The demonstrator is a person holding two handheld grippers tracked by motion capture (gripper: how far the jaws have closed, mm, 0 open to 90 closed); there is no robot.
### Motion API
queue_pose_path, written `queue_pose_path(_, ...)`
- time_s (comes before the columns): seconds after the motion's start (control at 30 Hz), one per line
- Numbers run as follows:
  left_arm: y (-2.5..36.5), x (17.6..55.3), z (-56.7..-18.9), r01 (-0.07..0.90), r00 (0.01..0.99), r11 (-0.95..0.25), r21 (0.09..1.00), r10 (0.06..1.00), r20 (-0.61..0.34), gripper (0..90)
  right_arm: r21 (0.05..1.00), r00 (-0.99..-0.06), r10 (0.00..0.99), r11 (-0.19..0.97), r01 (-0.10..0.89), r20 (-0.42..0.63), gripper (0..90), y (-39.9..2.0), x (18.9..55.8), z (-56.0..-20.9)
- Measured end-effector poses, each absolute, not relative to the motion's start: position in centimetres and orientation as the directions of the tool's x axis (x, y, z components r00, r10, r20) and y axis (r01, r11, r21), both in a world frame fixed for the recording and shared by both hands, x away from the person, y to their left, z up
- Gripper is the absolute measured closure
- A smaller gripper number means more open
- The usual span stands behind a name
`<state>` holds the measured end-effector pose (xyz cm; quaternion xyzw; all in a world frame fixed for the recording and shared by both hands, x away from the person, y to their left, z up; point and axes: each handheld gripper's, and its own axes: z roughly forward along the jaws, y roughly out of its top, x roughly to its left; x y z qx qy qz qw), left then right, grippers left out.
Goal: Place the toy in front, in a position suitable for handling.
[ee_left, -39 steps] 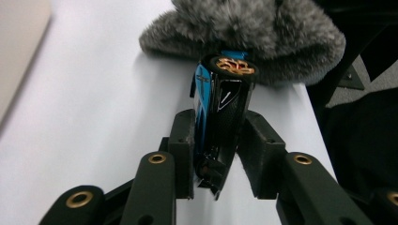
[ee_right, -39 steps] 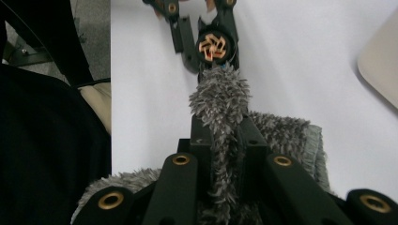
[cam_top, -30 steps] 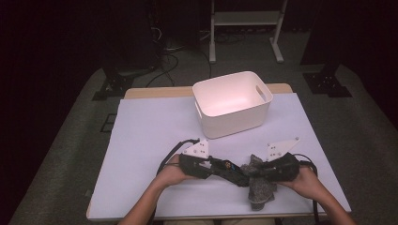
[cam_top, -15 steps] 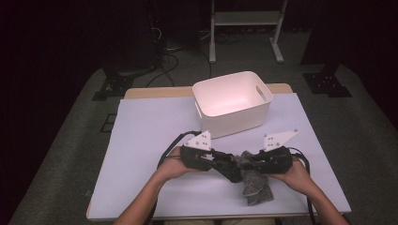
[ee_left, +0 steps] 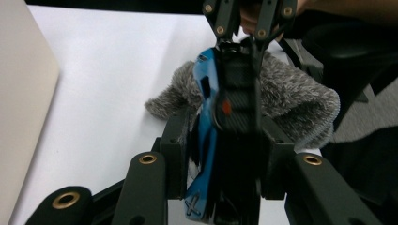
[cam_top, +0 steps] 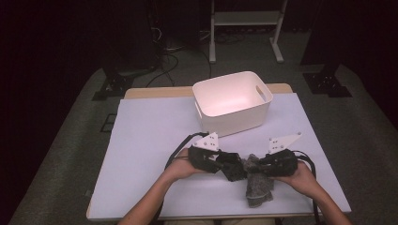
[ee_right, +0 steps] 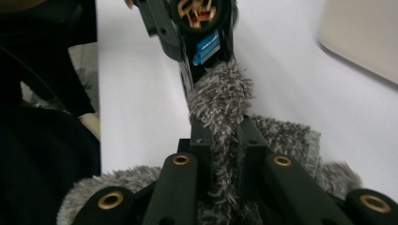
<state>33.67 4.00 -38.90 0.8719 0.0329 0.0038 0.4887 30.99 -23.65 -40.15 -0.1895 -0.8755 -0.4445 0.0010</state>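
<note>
High view: grey fuzzy cloth [cam_top: 257, 183] (crumpled, shaggy)

High view overlooks the table [cam_top: 141, 140]; gripper views face each other close up

Sock [cam_top: 257, 185]: its top end is hidden between the two grippers.
Bin [ee_right: 361, 37]: blurred, cut off by the picture's corner.
Left gripper [ee_left: 224, 117]: its tips are hidden behind the other gripper.
</note>
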Motion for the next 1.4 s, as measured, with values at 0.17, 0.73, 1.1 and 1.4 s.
queue_pose_path(0.17, 3.5, 34.3, -39.6, 0.093, 0.995, -0.468, 0.879, 0.078, -0.063, 61.1, 0.774, -0.926, 0.335, 0.534, 0.34, 0.176, 79.6, -23.9, 31.2, -40.5)
queue_pose_path(0.73, 4.3, 34.5, -38.8, 0.121, 0.992, -0.415, 0.902, 0.08, -0.096, 64.8, 0.782, -0.923, 0.336, 0.517, 0.348, 0.189, 79.5, -23.9, 31.5, -40.7)
queue_pose_path(1.1, 4.2, 34.0, -38.1, 0.043, 0.998, -0.489, 0.871, 0.06, -0.016, 65.6, 0.825, -0.941, 0.285, 0.477, 0.303, 0.181, 79.6, -22.2, 32.1, -38.1)
queue_pose_path(1.4, 2.6, 34.2, -38.0, 0.027, 0.999, -0.495, 0.869, 0.033, -0.012, 65.2, 0.837, -0.966, 0.243, 0.507, 0.205, 0.09, 79.6, -21.8, 32.0, -33.2)
